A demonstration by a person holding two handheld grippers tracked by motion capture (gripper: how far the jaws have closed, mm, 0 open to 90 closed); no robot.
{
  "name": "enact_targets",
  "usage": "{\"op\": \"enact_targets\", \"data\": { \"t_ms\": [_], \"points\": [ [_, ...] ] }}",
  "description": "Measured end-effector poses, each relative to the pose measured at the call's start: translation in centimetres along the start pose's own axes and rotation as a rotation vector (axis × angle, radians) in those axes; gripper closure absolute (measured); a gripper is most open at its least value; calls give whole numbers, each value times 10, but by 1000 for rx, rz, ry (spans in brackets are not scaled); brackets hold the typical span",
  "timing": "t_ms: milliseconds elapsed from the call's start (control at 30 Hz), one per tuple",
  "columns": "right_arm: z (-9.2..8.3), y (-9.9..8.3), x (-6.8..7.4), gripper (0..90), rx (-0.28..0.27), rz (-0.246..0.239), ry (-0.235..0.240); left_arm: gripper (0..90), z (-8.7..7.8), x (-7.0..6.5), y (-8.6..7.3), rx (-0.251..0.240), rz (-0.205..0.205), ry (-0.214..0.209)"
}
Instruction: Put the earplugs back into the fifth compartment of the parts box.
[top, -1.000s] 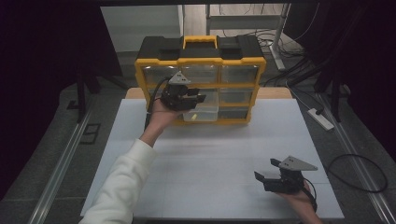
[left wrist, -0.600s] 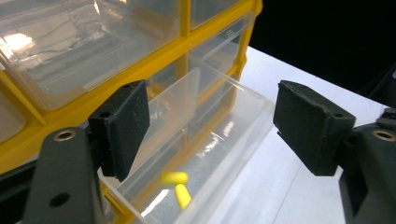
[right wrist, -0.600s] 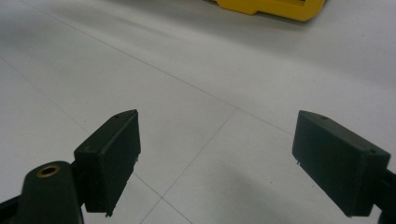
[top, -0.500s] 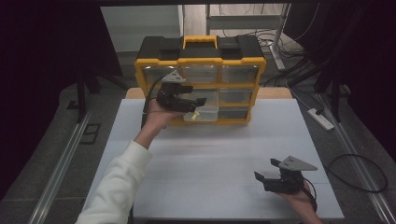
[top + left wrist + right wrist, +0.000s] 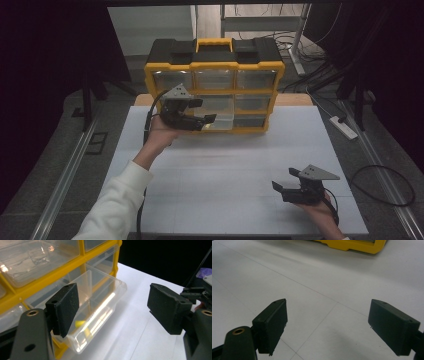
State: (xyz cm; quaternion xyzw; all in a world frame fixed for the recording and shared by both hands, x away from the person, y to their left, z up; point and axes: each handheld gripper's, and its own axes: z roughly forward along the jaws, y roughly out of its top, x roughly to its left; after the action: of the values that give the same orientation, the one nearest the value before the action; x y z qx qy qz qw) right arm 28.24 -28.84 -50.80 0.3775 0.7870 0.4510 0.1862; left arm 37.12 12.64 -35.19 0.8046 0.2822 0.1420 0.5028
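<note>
At lower left of the left gripper view, yellow bits (image 5: 83, 326) lie in the pulled-out clear drawer (image 5: 100, 312), unseen from above, beside the left gripper (image 5: 113, 310), its jaws just opened wide and empty, like the right gripper (image 5: 328, 325).

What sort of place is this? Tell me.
Probably a lab or workshop test bench: a white table with a yellow drawer organizer, cables and a power strip on the floor.

High view: overhead, looks forward and down on the whole counter (image 5: 225, 165). Left hand-held gripper (image 5: 112, 307) view: close on the drawer organizer (image 5: 62, 277) ahead. Right hand-held gripper (image 5: 327, 327) view: low, organizer's yellow base far ahead. All share the counter.
</note>
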Motion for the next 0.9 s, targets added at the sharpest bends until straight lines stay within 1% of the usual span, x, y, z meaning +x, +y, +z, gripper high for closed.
{"op": "enact_targets", "data": {
  "t_ms": [133,233,267,333,467,600,633,667,733,767,900],
  "points": [
    [-1,0,0,164,-1,1,3,251,-9,-7,-14,-11,8,-1],
    [-1,1,1,164,-4,-6,1,242,-15,-13,-27,-21,-3,15],
    [-1,1,1,165,-2,-7,0,231,-16,-16,-33,-23,-12,22],
    [-1,1,2,164,1,-9,-1,226,-20,-21,-46,-20,-18,20],
    [-3,0,3,164,1,-7,-5,222,-31,-32,-73,-15,-5,32],
    [-5,0,2,164,-6,4,-10,211,-40,-38,-100,-13,-32,41],
    [-5,0,2,164,-6,4,-10,207,-40,-38,-100,-13,-32,41],
    [-6,0,2,164,-3,3,-10,207,-44,-39,-110,-8,-39,50],
    [-5,-1,2,164,-1,3,-16,198,-46,-40,-118,-6,-48,62],
    [-5,-1,2,164,-1,2,-18,192,-48,-41,-125,-1,-59,70],
    [-5,-1,2,164,1,2,-21,181,-50,-43,-140,10,-78,71]
  ]
}}
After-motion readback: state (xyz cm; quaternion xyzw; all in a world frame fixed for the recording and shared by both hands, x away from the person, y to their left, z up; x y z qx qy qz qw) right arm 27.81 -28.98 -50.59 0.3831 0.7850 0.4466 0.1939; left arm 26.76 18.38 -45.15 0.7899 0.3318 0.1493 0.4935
